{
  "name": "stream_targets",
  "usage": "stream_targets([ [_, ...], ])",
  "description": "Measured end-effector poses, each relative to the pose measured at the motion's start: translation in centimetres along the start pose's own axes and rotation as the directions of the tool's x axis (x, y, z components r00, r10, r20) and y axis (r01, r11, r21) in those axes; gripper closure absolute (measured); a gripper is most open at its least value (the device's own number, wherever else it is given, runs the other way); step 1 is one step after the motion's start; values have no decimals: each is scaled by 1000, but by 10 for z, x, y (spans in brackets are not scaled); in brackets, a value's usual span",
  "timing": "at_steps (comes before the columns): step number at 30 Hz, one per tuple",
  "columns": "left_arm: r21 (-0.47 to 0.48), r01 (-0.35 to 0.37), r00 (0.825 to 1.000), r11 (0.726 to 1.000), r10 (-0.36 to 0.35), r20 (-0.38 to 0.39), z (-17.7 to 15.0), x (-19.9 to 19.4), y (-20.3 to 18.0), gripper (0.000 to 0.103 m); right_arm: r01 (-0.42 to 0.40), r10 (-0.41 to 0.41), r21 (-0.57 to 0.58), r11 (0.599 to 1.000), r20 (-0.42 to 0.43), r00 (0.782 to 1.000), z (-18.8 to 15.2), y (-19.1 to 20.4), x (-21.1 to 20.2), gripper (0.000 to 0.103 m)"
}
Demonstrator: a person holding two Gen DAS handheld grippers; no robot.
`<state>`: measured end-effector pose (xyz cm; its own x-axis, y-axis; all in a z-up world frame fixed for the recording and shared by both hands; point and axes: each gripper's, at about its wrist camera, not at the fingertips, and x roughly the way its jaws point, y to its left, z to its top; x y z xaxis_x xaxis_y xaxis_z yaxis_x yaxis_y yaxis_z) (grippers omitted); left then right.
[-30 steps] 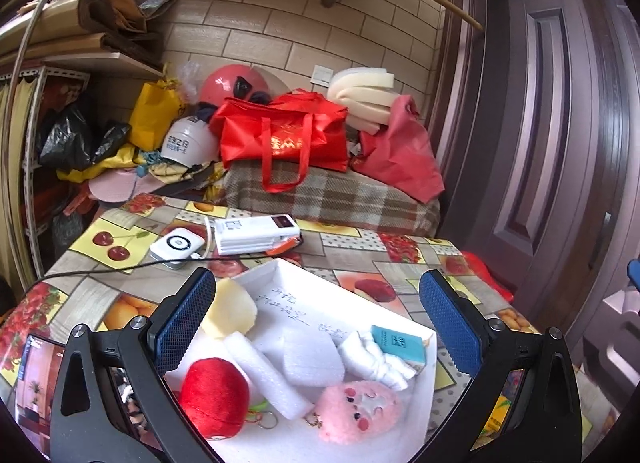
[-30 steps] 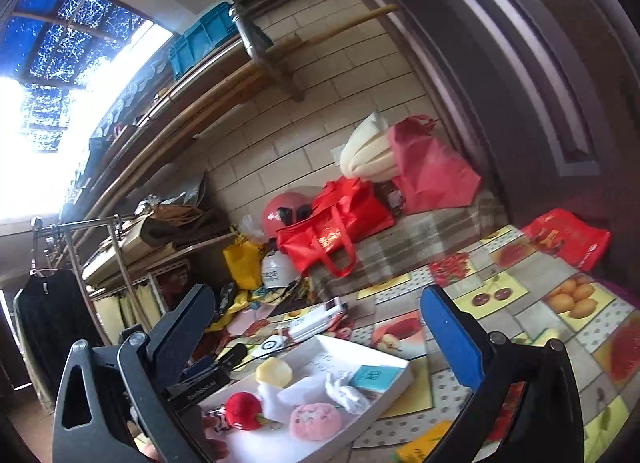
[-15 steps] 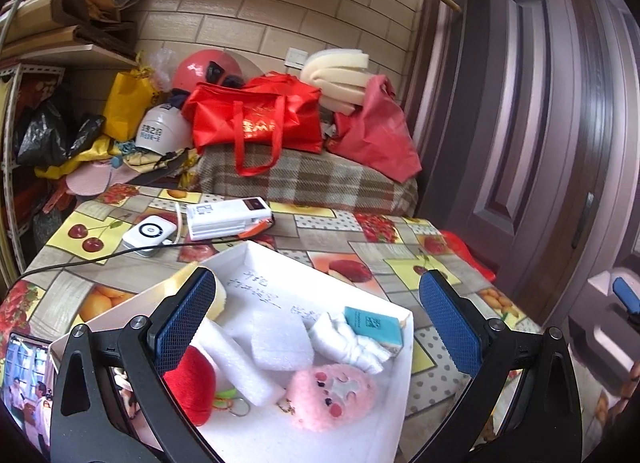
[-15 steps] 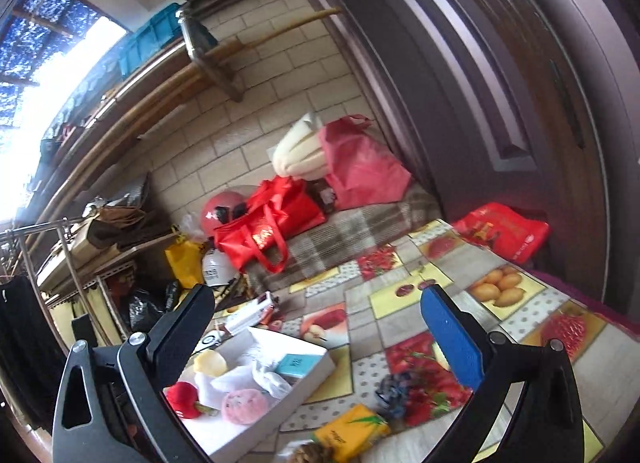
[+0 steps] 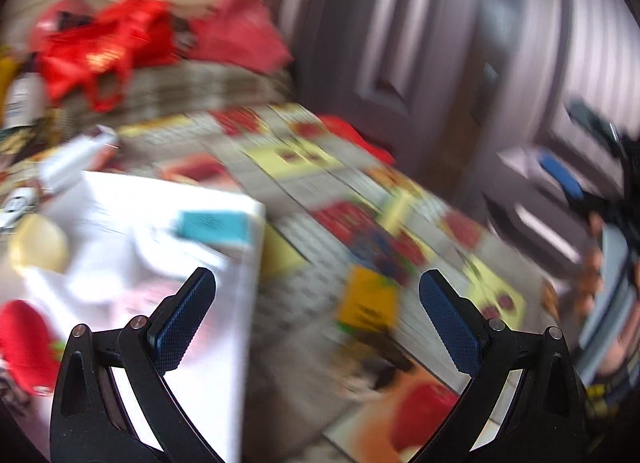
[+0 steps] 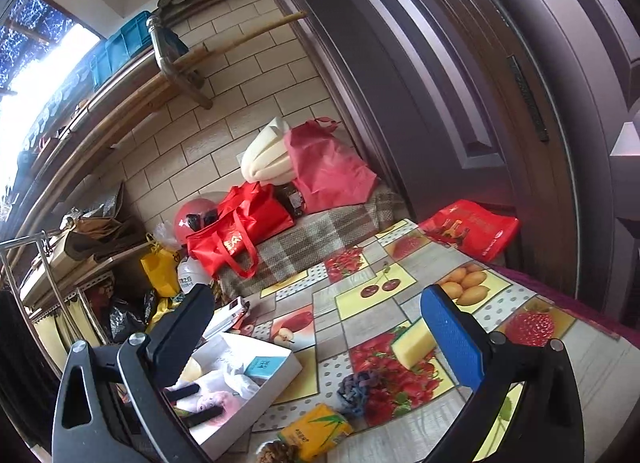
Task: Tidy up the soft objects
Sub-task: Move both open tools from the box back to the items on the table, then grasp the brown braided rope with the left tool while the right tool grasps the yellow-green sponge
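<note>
A white box on the fruit-print table holds soft things: a pink plush, a yellowish foam piece, white foam and a teal packet. The left wrist view is blurred; it shows the box, a red plush and the teal packet. On the table outside the box lie a yellow tissue pack, a dark knitted ball, a yellow sponge and a brown furry thing. My left gripper is open and empty at the box's right edge. My right gripper is open and empty above the table.
A plaid-covered bench with red bags and rolled foam stands behind the table. A purple door is on the right. A red bag lies at the table's far edge. A white power bank lies behind the box.
My left gripper has swung fast to the right, from over the box to its right edge and the loose items. My right gripper has dropped lower, and more of the table shows.
</note>
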<state>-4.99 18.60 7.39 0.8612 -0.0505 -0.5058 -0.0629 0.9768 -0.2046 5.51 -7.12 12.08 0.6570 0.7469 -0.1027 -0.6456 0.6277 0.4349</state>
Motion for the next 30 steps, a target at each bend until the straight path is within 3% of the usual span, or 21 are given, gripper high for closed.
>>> stream_targets([
  [3,69,74,989,995,-64,-135,-9,22,-27,0,21,-21,9,1000,-12,1000,0,-7,2,0],
  [6,148,79,964,986,-37,-265,-23,41,-45,0,38,-37,30,999,-43,998,-3,-15,5,0],
  [9,140,113,940,984,-61,-336,-32,48,-46,1,47,-44,43,998,-69,997,-5,-20,8,0],
  [13,169,136,929,976,-67,-363,-40,49,-54,2,69,-65,41,997,-91,994,-6,-26,11,0],
  [17,191,116,915,975,-30,-403,-48,63,-57,24,94,-88,48,994,-126,988,-10,-36,17,0],
  [18,195,111,909,975,-20,-416,-50,66,-56,25,107,-99,51,993,-137,986,-11,-39,20,0],
  [21,206,100,912,973,-7,-409,-51,66,-55,26,137,-122,79,988,-169,978,-16,-52,26,0],
  [23,209,95,915,973,-3,-403,-52,67,-55,38,153,-130,106,982,-197,972,-19,-60,29,0],
  [26,210,83,920,974,6,-392,-50,67,-53,49,178,-141,140,974,-236,961,-23,-71,36,0],
  [28,206,82,921,975,4,-390,-49,67,-52,52,197,-161,125,972,-249,955,-24,-75,44,0],
  [30,200,73,923,977,10,-385,-48,67,-51,61,223,-204,49,974,-251,946,-23,-75,60,0],
])
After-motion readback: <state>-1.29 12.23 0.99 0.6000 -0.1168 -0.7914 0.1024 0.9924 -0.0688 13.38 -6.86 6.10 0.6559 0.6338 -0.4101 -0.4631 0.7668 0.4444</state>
